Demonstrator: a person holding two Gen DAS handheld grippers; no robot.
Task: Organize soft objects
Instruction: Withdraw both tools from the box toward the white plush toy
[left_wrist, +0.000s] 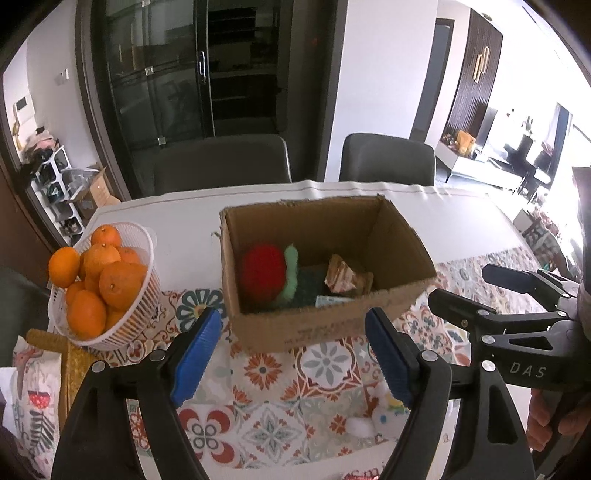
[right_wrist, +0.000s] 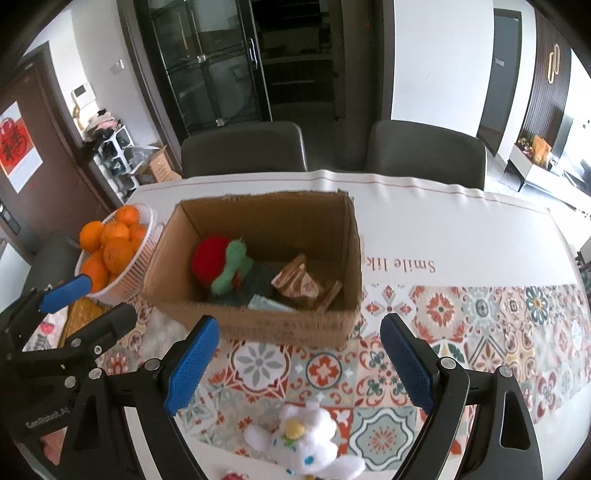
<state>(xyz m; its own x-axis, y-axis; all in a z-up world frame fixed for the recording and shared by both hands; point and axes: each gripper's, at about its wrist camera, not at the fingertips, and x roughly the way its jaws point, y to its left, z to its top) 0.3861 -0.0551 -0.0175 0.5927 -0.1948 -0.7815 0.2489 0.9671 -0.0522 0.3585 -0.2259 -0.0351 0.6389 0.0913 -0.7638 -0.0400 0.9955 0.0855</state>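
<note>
The table (right_wrist: 461, 236), under a patterned tile cloth, carries everything; near its middle stands the open cardboard box (right_wrist: 258, 328), already holding a red plush (right_wrist: 210, 258), a green plush (right_wrist: 231, 267), some brown wrapped packets (right_wrist: 297, 282) and a pale flat item, so part of the sorting looks done. A white basket of oranges (left_wrist: 122, 306) sits just beside the box on its left side and is no part of the job.

The remaining soft item in view, a white plush toy (right_wrist: 310, 439), lies on the cloth on the near side of the box, apart from it, low between the right gripper (right_wrist: 299, 369) fingers in that view; a small red object at the frame's bottom edge cannot be identified.

Right gripper: jaws wide apart, nothing between the pads. Left gripper (left_wrist: 291, 354): jaws also apart and empty, standing just beside the right one.

Judgement on the step in hand, collecting the white toy: the right gripper is better placed; lower it over the toy's body, not an ear or limb; close gently, since plush compresses and can slip; lift clear of the box's near wall before releasing into the free space at its right; keep the left gripper aside.
</note>
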